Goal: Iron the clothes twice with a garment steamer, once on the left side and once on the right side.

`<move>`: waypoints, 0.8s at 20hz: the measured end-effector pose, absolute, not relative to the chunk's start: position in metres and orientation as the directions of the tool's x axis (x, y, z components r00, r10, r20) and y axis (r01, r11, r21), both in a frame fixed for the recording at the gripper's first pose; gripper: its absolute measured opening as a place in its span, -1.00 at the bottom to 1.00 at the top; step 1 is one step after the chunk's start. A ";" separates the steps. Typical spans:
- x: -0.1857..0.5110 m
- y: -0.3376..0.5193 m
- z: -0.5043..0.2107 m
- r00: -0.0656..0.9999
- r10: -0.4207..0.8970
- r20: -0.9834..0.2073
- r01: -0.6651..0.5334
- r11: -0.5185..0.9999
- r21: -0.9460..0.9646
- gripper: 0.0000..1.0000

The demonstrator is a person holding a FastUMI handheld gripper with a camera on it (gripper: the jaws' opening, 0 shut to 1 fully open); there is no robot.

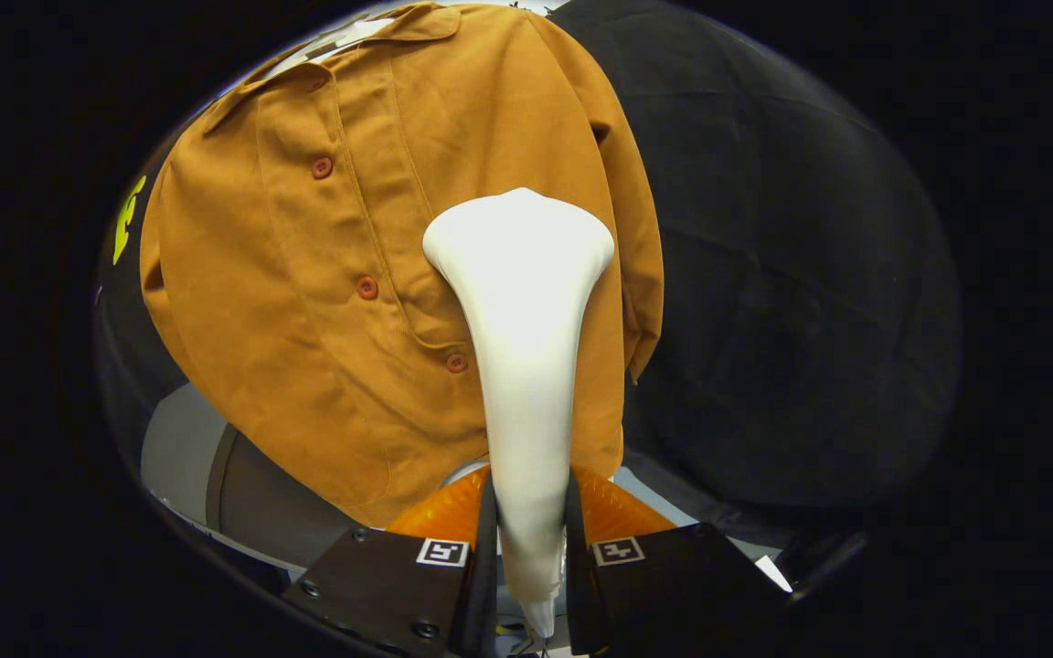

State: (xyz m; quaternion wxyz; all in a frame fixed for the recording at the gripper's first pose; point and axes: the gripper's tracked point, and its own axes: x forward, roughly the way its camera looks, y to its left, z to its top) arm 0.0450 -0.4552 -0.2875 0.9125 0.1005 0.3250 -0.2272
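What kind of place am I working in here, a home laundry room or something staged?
Most likely a staged booth, not a home: black cloth hangs as the wall behind a brown shirt. The gripper is shut on a white garment steamer, its head against the shirt's right side.

The steamer (519, 302) is plain white, a slim handle that flares out into a wide rounded head at the far end. The claw (531, 548) has both fingers clamped on the handle, so it sticks straight out ahead. The head sits against the shirt (344, 274), a mustard-brown button-up with reddish buttons, hanging up, collar at the top, on the side past the button row.
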 end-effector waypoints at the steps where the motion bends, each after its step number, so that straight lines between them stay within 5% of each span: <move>1: 0.041 -0.455 -0.290 0.677 -0.351 -0.647 0.482 0.875 0.030 -0.31; 9: 0.011 -0.453 -0.296 0.633 -0.381 -0.673 0.513 0.859 -0.004 -0.31; 16: 0.008 -0.425 -0.230 0.694 -0.452 -0.560 0.524 0.851 -0.038 -0.31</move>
